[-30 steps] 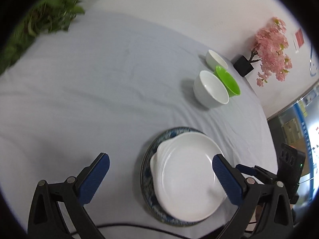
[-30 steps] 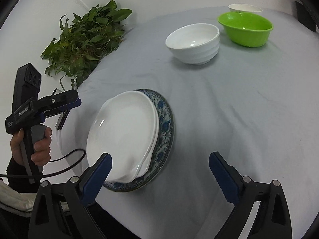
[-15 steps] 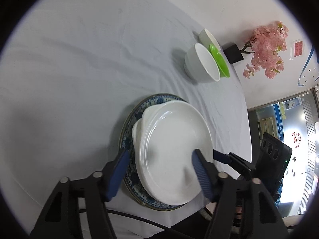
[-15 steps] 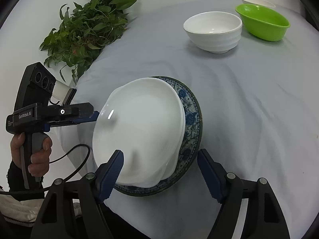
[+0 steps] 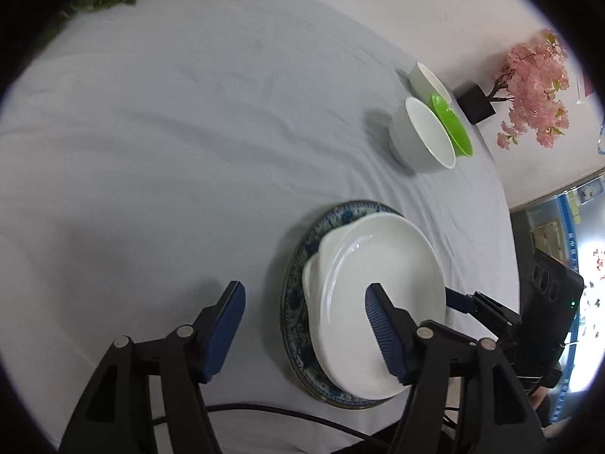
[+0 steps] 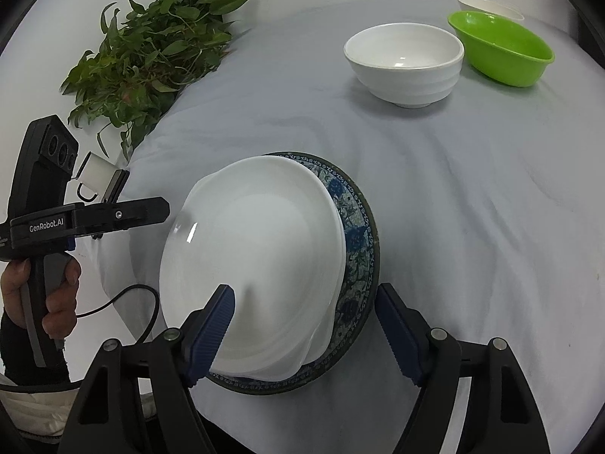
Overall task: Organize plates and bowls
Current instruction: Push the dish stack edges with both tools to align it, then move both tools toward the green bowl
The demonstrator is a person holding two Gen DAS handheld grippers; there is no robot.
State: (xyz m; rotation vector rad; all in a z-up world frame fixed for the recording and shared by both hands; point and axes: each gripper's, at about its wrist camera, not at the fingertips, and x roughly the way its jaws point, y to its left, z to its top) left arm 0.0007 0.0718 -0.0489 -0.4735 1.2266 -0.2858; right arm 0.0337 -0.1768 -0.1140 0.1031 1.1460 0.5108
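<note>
grey cloth is covering a round table, with a stack of plates lying at its near edge between two hand-held grippers.

the left gripper is standing wide, holding nothing; its right finger is crossing in front of the white plate, which is sitting on a second white dish and the blue patterned plate. the right gripper is also gaping wide and empty, with the stack's near rim lying between its jaws and just ahead, so it looks the nearer one for a rim grasp. the round stack has no long axis; it is lying flat, facing up. far ahead of the right jaws, a white bowl, a green bowl and a smaller white bowl are sitting upright, well apart from the plates.
</note>
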